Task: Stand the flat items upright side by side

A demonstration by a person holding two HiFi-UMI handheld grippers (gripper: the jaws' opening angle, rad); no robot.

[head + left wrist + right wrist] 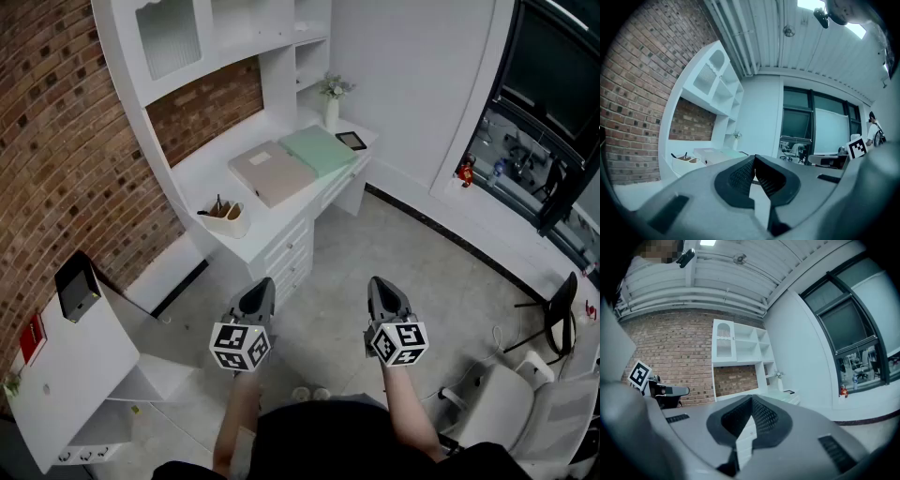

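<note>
Right in front of the person, the left tool [262,284] and the right tool [380,281] hang side by side at waist level over bare floor [394,234]. Both are clenched tight on nothing, pads meeting with no gap, and they are well apart from anything on the worktop [199,174]. Nearest on it, by the front edge, stands a pen tray [226,218]. Beyond that lie the task's two flat items, a beige folder [272,172] and a green folder [320,150], edge to edge and both flat on their faces. Past the green one come a small black tablet [352,141] and a vase [332,111] with a sprig in it. Nothing has been stood up yet, as far as I can judge. The trouble I foresee is in the lift: a folder lying flush offers a jaw little to get under, so a closed or badly angled tool may shove it along the worktop instead of raising it, perhaps into the tablet or vase. A reach past the pen tray could clip it off the edge. Stood on end with nothing to lean on, a thin folder may slide out and fall flat again.
</note>
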